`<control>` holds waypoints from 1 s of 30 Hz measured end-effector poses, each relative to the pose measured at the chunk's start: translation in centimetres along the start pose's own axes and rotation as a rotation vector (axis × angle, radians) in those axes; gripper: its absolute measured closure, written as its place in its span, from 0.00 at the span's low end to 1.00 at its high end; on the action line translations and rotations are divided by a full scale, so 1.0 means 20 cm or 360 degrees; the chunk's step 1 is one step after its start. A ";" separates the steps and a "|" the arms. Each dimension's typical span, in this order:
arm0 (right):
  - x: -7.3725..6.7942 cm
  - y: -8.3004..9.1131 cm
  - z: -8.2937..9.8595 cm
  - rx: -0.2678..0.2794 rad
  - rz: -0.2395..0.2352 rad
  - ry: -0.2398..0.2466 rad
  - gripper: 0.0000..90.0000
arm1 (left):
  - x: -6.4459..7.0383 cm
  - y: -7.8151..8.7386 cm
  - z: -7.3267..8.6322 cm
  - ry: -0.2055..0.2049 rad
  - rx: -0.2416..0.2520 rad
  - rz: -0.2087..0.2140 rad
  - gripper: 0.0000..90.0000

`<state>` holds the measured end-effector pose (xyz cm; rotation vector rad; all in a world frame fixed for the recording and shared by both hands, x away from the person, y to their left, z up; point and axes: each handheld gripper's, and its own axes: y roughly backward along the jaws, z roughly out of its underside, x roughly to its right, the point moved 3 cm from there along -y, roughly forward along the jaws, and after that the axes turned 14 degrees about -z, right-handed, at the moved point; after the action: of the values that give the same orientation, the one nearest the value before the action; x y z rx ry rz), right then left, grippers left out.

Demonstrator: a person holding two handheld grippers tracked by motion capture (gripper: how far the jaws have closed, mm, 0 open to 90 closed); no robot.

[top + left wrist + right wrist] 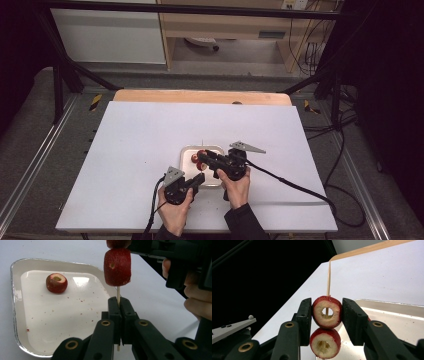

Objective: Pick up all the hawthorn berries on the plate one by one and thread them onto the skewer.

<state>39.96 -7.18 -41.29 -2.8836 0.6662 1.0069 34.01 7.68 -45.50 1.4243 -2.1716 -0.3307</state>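
The left gripper (119, 305) has its fingers (113, 312) pressed together; the right gripper (327, 312) clamps, both hand-held low, close together.

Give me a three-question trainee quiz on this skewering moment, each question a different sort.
1. True or false: the left gripper is shut on the skewer.
2. How many fruit pieces lie loose on the tray?
A. none
B. one
C. three
3. Fill in: the right gripper is clamped on the ____ of the two threaded pieces.

Key
1. True; its jaws pinch the stick below the lower piece.
2. B; a single loose piece lies on the tray, hollow side up.
3. Upper; the upper piece sits between the jaws, with the skewer passing through its hole.
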 end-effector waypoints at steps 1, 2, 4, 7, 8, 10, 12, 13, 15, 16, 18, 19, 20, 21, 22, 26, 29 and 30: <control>0.00 0.00 0.00 -0.0005 -0.0002 0.0005 0.68 | 0.00 0.00 0.00 -0.0013 0.0000 0.0004 0.99; 0.00 0.01 -0.01 -0.0010 -0.0001 0.0034 0.65 | -0.01 0.00 0.00 -0.0024 -0.0007 0.0003 0.99; 0.00 0.02 -0.02 -0.0040 0.0007 0.0063 0.55 | -0.02 0.01 0.00 -0.0057 -0.0005 0.0010 0.99; 0.01 0.05 -0.04 -0.0101 0.0060 0.0131 0.43 | -0.04 0.02 0.01 -0.0109 -0.0010 0.0001 0.99; 0.01 0.06 -0.05 -0.0122 0.0074 0.0145 0.40 | -0.05 0.02 0.01 -0.0119 -0.0012 -0.0004 0.99; 0.03 0.07 -0.05 -0.0176 0.0092 0.0186 0.33 | -0.06 0.03 0.02 -0.0161 -0.0022 -0.0021 0.99; 0.04 0.08 -0.06 -0.0238 0.0111 0.0212 0.27 | -0.07 0.04 0.02 -0.0180 -0.0026 -0.0026 0.99; 0.04 0.09 -0.06 -0.0264 0.0120 0.0227 0.25 | -0.08 0.05 0.02 -0.0193 -0.0025 -0.0025 0.99; 0.05 0.10 -0.07 -0.0322 0.0134 0.0241 0.21 | -0.10 0.07 0.02 -0.0221 -0.0033 -0.0029 0.99; 0.06 0.10 -0.07 -0.0353 0.0137 0.0256 0.19 | -0.11 0.07 0.02 -0.0228 -0.0039 -0.0027 0.99; 0.07 0.11 -0.07 -0.0418 0.0156 0.0281 0.16 | -0.14 0.09 0.02 -0.0245 -0.0051 -0.0032 0.99; 0.07 0.12 -0.07 -0.0452 0.0169 0.0294 0.14 | -0.15 0.10 0.02 -0.0249 -0.0048 -0.0032 0.99; 0.07 0.12 -0.07 -0.0481 0.0180 0.0304 0.12 | -0.16 0.10 0.02 -0.0249 -0.0056 -0.0032 0.99; 0.08 0.13 -0.07 -0.0507 0.0187 0.0316 0.11 | -0.18 0.11 0.02 -0.0260 -0.0061 -0.0036 0.99; 0.08 0.13 -0.07 -0.0528 0.0191 0.0319 0.10 | -0.19 0.11 0.03 -0.0261 -0.0064 -0.0037 0.99; 0.09 0.14 -0.07 -0.0615 0.0211 0.0340 0.08 | -0.23 0.13 0.03 -0.0295 -0.0064 -0.0014 0.99; 0.10 0.14 -0.07 -0.0661 0.0221 0.0353 0.08 | -0.26 0.15 0.03 -0.0283 -0.0094 -0.0029 0.99; 0.10 0.14 -0.07 -0.0665 0.0226 0.0349 0.08 | -0.27 0.15 0.03 -0.0281 -0.0094 -0.0028 0.99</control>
<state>41.13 -10.64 -41.14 -3.3916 0.7616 0.9516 32.96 13.84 -46.22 1.4294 -2.2691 -0.5414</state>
